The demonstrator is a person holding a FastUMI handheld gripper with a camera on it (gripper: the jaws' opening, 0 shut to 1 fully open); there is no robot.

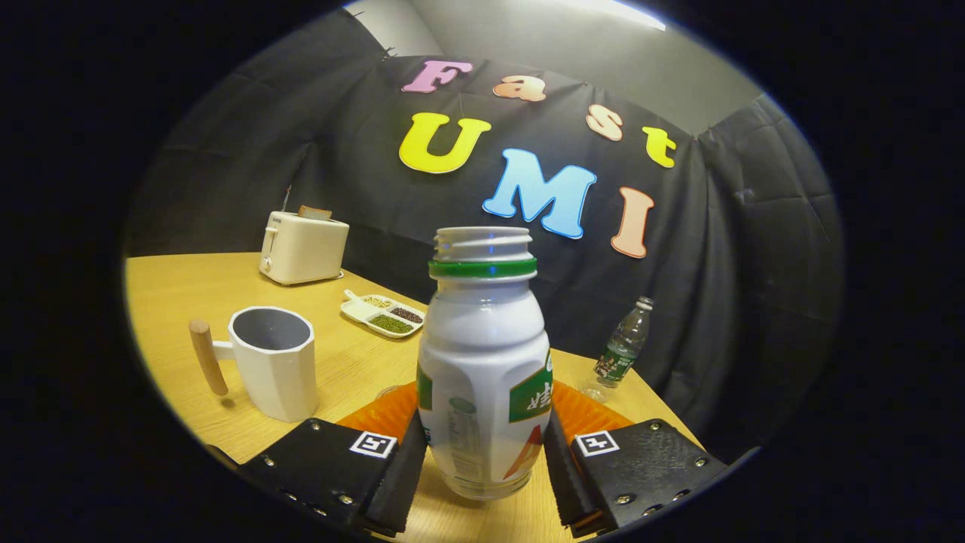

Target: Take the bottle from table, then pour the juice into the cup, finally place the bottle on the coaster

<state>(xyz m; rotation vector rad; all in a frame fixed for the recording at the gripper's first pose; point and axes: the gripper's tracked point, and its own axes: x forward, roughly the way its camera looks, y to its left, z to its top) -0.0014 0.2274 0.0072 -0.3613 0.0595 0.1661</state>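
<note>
One uncapped bottle (482, 362) between hand-held gripper (482, 471) fingers, one cup (273, 362) nearby.

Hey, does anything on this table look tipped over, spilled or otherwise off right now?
Nothing stands out. The capless white plastic bottle with a green neck ring stands upright between the gripper fingers, the white mug with a wooden handle is upright, and no liquid shows on the wooden table.

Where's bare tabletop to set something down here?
Free: the strip between the mug and the sectioned tray, running back toward the toaster. Crowded: around the tool, whose fingers press the juice bottle, with the orange coaster behind and a water bottle beyond.
</note>
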